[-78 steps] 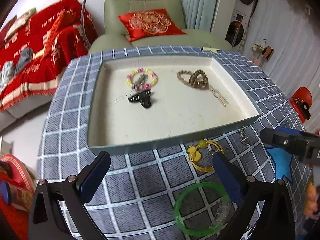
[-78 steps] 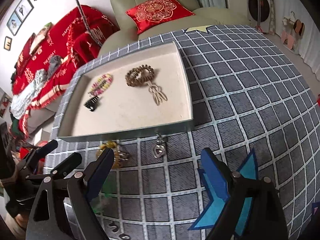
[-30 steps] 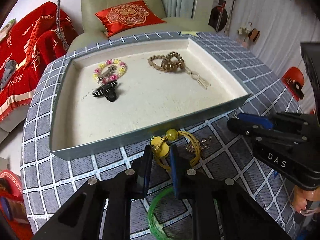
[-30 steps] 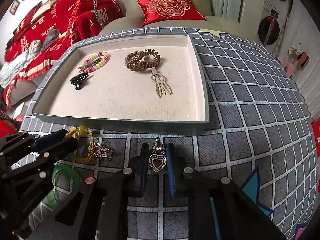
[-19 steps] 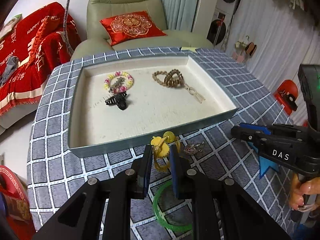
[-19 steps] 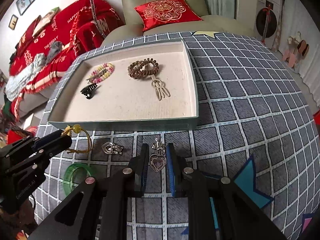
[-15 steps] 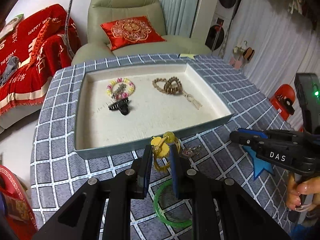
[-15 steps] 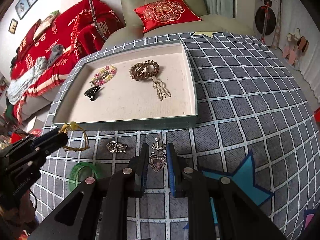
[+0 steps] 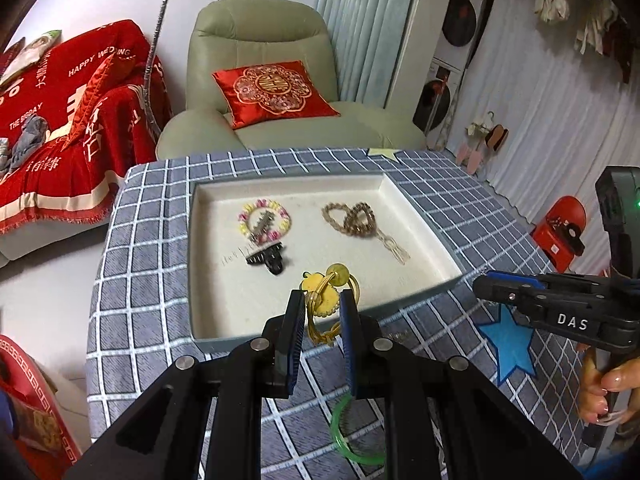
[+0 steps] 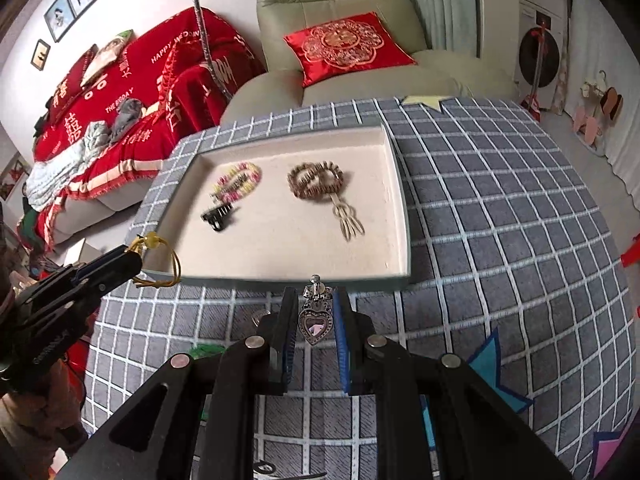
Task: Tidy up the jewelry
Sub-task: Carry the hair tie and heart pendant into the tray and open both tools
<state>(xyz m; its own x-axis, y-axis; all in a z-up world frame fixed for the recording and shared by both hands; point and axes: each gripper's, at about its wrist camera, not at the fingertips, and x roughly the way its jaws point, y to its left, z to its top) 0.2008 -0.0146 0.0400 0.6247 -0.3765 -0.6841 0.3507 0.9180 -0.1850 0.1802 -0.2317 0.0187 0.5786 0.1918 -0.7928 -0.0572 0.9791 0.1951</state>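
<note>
Left gripper [image 9: 320,306]: jaws drawn close together, pinching, raised and pointing forward. Right gripper [image 10: 316,312]: jaws likewise nearly closed, clamped, held level and aimed ahead. Right hand [image 9: 608,390] wrapped around its handle at the lower edge, painted nails showing.

One tray [image 9: 208,332] is seen, with two bracelets [image 9: 264,218] [image 9: 352,218], one hair clip [image 9: 266,258], one yellow ornament [image 9: 324,296], one heart pendant [image 10: 315,324], one green bangle [image 9: 352,436].

Green armchair [image 9: 260,80] (red cushion [image 9: 276,90] on it) beside a red-draped sofa [image 9: 60,120].
</note>
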